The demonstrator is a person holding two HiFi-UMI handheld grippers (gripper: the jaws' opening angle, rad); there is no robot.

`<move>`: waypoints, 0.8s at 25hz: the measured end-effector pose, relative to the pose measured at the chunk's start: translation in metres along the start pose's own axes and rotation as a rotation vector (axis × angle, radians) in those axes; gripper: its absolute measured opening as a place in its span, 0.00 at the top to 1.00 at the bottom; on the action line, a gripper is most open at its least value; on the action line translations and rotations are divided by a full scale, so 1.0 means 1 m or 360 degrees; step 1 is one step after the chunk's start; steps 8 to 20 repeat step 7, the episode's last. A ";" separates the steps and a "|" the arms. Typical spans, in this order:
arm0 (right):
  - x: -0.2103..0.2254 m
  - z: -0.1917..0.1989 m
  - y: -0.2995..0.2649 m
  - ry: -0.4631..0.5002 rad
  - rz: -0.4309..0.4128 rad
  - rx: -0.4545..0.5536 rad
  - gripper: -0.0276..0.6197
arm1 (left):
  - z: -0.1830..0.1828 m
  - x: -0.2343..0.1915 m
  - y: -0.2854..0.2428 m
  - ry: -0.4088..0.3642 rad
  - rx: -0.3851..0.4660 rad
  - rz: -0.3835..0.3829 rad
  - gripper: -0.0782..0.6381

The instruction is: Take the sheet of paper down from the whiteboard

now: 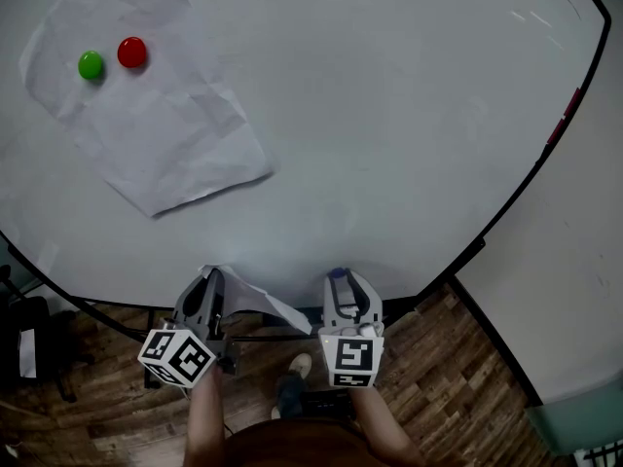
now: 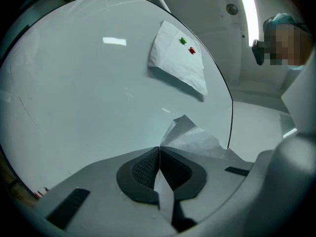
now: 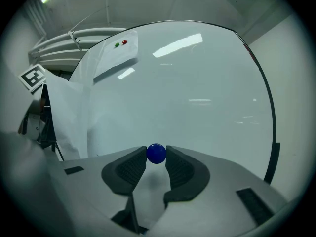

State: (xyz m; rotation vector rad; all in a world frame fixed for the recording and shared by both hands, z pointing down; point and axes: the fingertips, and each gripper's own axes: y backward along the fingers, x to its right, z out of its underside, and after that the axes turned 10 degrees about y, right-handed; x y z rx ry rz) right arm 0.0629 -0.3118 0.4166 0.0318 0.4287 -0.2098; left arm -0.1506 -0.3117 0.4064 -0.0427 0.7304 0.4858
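A creased white sheet hangs at the upper left of the whiteboard, pinned by a green magnet and a red magnet. My left gripper is at the board's lower edge, shut on a second crumpled sheet that trails to the right. In the left gripper view that held sheet rises from between the closed pads of the left gripper. Beside it, my right gripper is shut on a small blue magnet, seen in the right gripper view just off the board.
The board's black frame curves along the right and bottom. Below it lie wooden floor and the person's shoe. Dark equipment stands at the lower left. Another person stands beyond the board's edge.
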 end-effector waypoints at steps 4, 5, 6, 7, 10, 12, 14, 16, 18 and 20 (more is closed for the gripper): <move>0.000 0.001 -0.001 0.0000 0.0002 -0.0004 0.75 | 0.000 0.000 -0.001 0.0004 -0.0003 0.0004 0.86; 0.000 0.001 -0.001 0.0001 0.0004 -0.0004 0.75 | 0.000 0.000 -0.001 0.0007 -0.0004 0.0003 0.86; 0.000 0.001 -0.001 0.0003 0.0005 -0.0004 0.75 | 0.000 0.000 -0.002 0.0008 -0.0005 0.0003 0.86; 0.001 0.001 -0.002 0.0004 0.0008 -0.0003 0.75 | 0.000 -0.001 -0.002 0.0010 -0.0005 0.0003 0.86; 0.001 0.001 -0.002 0.0004 0.0008 -0.0003 0.75 | 0.000 -0.001 -0.002 0.0010 -0.0005 0.0003 0.86; 0.001 0.001 -0.002 0.0004 0.0008 -0.0003 0.75 | 0.000 -0.001 -0.002 0.0010 -0.0005 0.0003 0.86; 0.001 0.001 -0.002 0.0004 0.0008 -0.0003 0.75 | 0.000 -0.001 -0.002 0.0010 -0.0005 0.0003 0.86; 0.001 0.001 -0.002 0.0004 0.0008 -0.0003 0.75 | 0.000 -0.001 -0.002 0.0010 -0.0005 0.0003 0.86; 0.001 0.001 -0.002 0.0004 0.0008 -0.0003 0.75 | 0.000 -0.001 -0.002 0.0010 -0.0005 0.0003 0.86; 0.001 0.001 -0.002 0.0004 0.0008 -0.0003 0.75 | 0.000 -0.001 -0.002 0.0010 -0.0005 0.0003 0.86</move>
